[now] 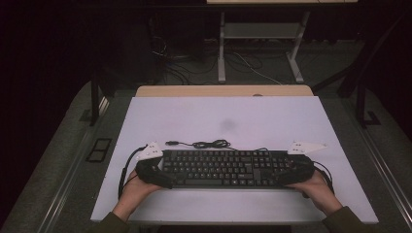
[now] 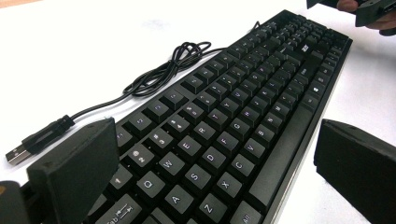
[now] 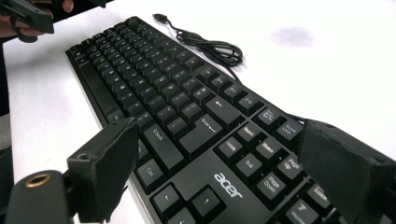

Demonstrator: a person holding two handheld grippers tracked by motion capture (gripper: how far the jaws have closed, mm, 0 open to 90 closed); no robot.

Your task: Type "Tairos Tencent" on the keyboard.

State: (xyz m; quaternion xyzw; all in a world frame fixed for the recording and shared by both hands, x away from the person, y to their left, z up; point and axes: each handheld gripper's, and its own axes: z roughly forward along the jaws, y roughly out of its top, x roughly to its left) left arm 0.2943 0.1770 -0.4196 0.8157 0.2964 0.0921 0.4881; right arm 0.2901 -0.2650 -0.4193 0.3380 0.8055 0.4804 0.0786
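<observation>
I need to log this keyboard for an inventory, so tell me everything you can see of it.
The keyboard is a black, full-size wired model that looks plastic, with "acer" printed near its arrow keys. It lies flat on the white table, long side toward the person. Its black cable lies loosely bundled behind it, ending in an unplugged USB plug. The left gripper and right gripper straddle its two ends, jaws open around them.

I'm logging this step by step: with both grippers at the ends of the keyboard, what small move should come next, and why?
Probably close both grippers on the keyboard. The left gripper and right gripper each stand open with their jaws straddling one end of it, front and back edges between them, not yet clamped. The keyboard lies flat on the white table, its cable loose behind it, so a firm hold at both ends seems needed before any lift.
</observation>
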